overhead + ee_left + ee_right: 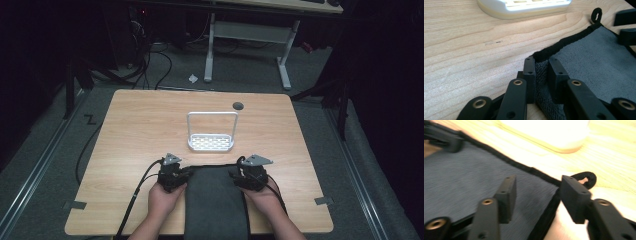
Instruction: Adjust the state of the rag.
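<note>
We are pinching the near-left corner of the grey towel [596, 65] between the left gripper [543, 65] jaws, while the right gripper [537, 195] jaws are standing apart astride its other corner, pressing nothing. The towel's long axis is running from us toward the white rack [211, 142].

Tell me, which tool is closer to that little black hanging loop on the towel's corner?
The right. The right tool straddles the corner bearing the loop; the left tool pinches the towel at the opposite far corner.
</note>
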The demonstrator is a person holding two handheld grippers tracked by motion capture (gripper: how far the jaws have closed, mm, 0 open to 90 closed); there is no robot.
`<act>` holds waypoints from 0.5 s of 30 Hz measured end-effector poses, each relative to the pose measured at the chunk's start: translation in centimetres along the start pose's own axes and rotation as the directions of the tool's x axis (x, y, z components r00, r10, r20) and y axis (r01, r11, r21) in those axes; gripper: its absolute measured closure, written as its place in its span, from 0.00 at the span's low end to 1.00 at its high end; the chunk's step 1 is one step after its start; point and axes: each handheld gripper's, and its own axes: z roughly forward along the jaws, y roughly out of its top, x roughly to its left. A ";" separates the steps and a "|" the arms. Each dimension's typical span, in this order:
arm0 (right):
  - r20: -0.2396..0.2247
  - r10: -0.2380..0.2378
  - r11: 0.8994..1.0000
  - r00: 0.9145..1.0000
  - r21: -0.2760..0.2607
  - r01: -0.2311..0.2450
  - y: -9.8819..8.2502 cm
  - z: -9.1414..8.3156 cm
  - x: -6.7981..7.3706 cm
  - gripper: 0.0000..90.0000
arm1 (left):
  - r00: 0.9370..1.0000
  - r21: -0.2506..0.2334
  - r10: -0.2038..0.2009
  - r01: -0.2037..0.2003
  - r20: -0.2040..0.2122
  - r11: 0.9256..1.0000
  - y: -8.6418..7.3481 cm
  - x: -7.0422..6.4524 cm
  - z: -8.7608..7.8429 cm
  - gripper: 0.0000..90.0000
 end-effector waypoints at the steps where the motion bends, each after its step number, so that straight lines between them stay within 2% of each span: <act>1: 0.006 0.006 1.000 1.000 0.016 -0.006 0.0 0.5 -0.1 0.48 | 1.000 0.000 -0.003 0.003 0.004 1.000 0.0 0.1 0.0 0.86; 3: -0.012 0.024 0.998 1.000 0.051 -0.024 -0.2 1.3 -0.4 0.45 | 1.000 0.000 -0.001 0.001 0.000 1.000 0.0 0.0 0.0 0.86; 7: -0.020 0.025 0.999 1.000 0.040 -0.024 -0.5 1.2 -0.4 0.49 | 1.000 -0.001 0.002 -0.002 -0.004 1.000 -0.1 -0.1 0.0 0.86; 12: -0.041 0.019 0.999 0.999 0.033 -0.018 -0.7 1.0 0.2 0.71 | 1.000 -0.001 0.003 -0.003 -0.002 1.000 -0.1 -0.1 -0.1 0.86; 15: -0.051 0.035 0.999 0.998 0.031 -0.034 -0.8 0.9 0.5 0.79 | 1.000 -0.001 0.005 -0.005 -0.003 1.000 -0.1 -0.1 -0.1 0.86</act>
